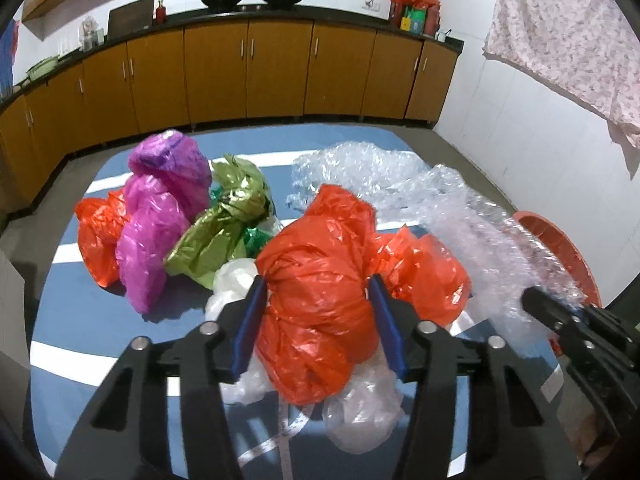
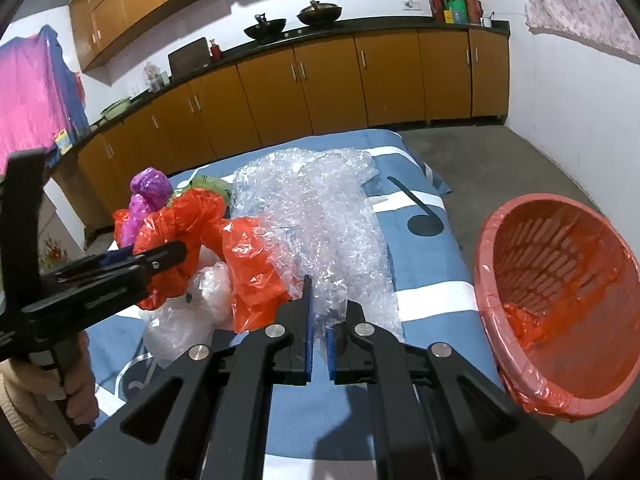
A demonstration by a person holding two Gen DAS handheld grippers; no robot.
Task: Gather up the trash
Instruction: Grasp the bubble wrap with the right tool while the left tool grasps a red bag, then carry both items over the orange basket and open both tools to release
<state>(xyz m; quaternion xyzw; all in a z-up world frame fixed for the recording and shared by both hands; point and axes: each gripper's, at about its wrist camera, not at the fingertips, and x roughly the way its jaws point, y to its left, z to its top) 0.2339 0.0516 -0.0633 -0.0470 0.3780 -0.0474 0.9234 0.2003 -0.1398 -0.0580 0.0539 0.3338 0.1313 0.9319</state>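
**Both grippers on soft plastic: handling notes**

Left gripper (image 1: 318, 308) straddles the knotted orange bag (image 1: 316, 280) on the blue sheet (image 1: 60, 320), pads against its sides; grasp looks seated at the bundle's waist. Right gripper (image 2: 318, 320) is clenched on the near edge of the bubble wrap (image 2: 316, 216), at 12 o'clock from its jaws. Lined red basket (image 2: 560, 280) stands at 3 o'clock.

Judgement: both items light, limp, slippery film. Pinch bunched folds, not single layers; the trailing wrap may drag neighbouring bags.
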